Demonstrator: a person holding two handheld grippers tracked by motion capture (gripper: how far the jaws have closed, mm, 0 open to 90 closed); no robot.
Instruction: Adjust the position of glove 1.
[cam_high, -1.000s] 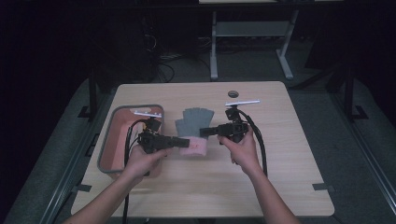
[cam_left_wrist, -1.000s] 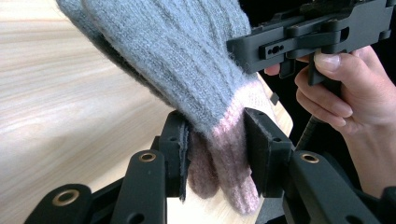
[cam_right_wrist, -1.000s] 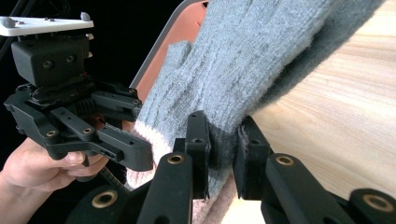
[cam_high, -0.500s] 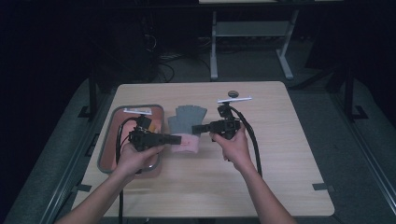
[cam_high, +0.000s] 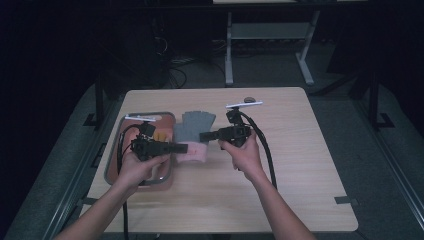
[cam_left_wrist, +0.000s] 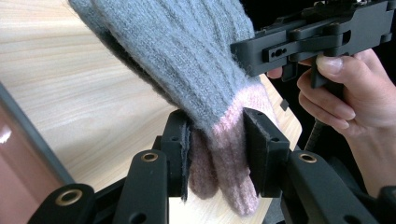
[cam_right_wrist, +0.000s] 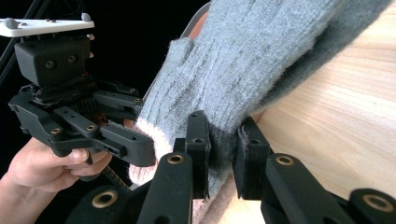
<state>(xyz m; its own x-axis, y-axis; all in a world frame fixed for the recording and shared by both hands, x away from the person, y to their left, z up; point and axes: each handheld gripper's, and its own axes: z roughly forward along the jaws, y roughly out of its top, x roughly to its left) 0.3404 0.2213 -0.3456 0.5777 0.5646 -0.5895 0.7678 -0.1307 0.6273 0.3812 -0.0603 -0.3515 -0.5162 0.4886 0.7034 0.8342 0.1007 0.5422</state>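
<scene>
Glove (cam_high: 194, 136), grey knit with pink cuff, sits between the two hand-held grippers near the surface's (cam_high: 300, 165) left-centre, just right of a tray (cam_high: 114, 165).

High view: left hand-held gripper (cam_high: 184, 148) points right at the pink cuff end; right hand-held gripper (cam_high: 203, 135) points left at the grey part. Something yellowish lies in the tray, too small to identify. A small dark object sits near the far edge, unclear.

Left gripper view: jaws clenched on the pink cuff of the glove (cam_left_wrist: 205, 84), pads pressing in from both sides. Grey body hangs off the wood, so it looks lifted. The other hand (cam_left_wrist: 350, 107) and its tool are close by at upper right.

Right gripper view: jaws clamped on a bunched grey fold of the glove (cam_right_wrist: 261, 60) near the cuff line. Left tool visible at left, gripping the pink edge.

Progress, as judged: both grasps are made and the glove is raised; placing it, likely toward the tray, is not yet done.

No brands, labels or writing readable anywhere.
</scene>
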